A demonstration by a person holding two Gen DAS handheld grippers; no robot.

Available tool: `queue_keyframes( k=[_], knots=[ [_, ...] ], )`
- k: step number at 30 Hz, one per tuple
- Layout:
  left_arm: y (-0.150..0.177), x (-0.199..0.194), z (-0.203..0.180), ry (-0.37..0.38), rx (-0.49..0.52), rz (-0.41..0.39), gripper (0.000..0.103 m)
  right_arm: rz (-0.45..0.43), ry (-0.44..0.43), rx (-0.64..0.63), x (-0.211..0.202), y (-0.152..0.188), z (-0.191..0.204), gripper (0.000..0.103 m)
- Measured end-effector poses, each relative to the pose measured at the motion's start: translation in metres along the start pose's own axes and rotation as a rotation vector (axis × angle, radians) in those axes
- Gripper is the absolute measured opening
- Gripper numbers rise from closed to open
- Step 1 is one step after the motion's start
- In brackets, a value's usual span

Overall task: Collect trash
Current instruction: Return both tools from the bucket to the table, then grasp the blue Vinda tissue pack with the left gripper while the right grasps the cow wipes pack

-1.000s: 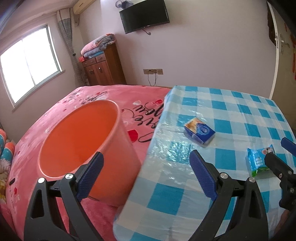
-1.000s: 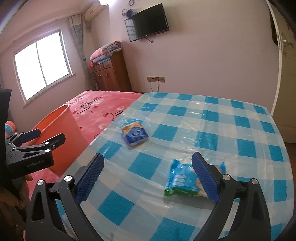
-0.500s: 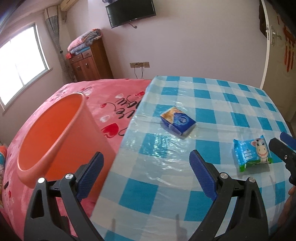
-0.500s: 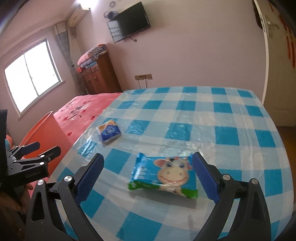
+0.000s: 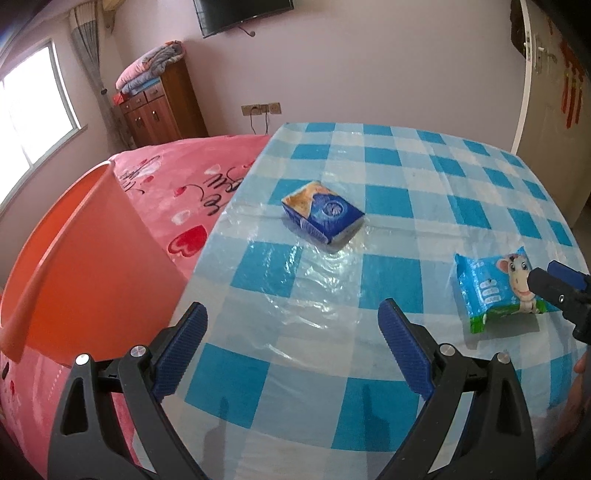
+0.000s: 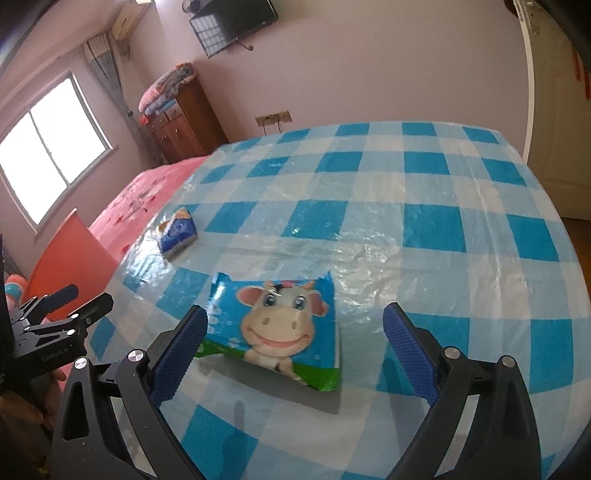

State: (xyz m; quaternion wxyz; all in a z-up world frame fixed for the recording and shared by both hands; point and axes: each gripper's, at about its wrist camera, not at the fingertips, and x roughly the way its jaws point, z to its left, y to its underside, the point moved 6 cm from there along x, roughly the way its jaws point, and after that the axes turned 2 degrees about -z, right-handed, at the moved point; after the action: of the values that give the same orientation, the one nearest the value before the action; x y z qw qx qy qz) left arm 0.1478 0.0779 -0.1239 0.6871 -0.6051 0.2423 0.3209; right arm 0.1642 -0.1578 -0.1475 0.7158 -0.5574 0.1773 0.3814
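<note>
On the blue checked tablecloth [image 6: 424, 229], the cow-print packet [image 6: 280, 328] lies flat, long axis crosswise, directly ahead of the spread, empty right gripper [image 6: 291, 354], nearer than the equally spread left gripper [image 5: 291, 354], which faces the blue packet [image 5: 321, 216]

A wall-mounted television [image 5: 245, 14] hangs above a wooden cabinet [image 5: 162, 107] topped with folded blankets [image 5: 149, 70]. A window [image 6: 48, 147] admits daylight at left.
</note>
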Motion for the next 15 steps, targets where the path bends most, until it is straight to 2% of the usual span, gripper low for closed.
queue_keyframes(
  k=[5, 9, 15],
  knots=[
    [-0.004, 0.01, -0.006, 0.011, -0.011, 0.017, 0.094, 0.035, -0.034, 0.004, 0.006, 0.004, 0.0, 0.095],
    [-0.013, 0.02, -0.014, 0.045, -0.039, 0.023, 0.094, 0.014, -0.022, -0.055, 0.006, 0.001, 0.004, 0.095],
    [-0.032, 0.046, -0.02, 0.1, -0.179, 0.056, 0.094, 0.04, -0.039, -0.064, 0.015, -0.005, -0.004, 0.095]
  ],
)
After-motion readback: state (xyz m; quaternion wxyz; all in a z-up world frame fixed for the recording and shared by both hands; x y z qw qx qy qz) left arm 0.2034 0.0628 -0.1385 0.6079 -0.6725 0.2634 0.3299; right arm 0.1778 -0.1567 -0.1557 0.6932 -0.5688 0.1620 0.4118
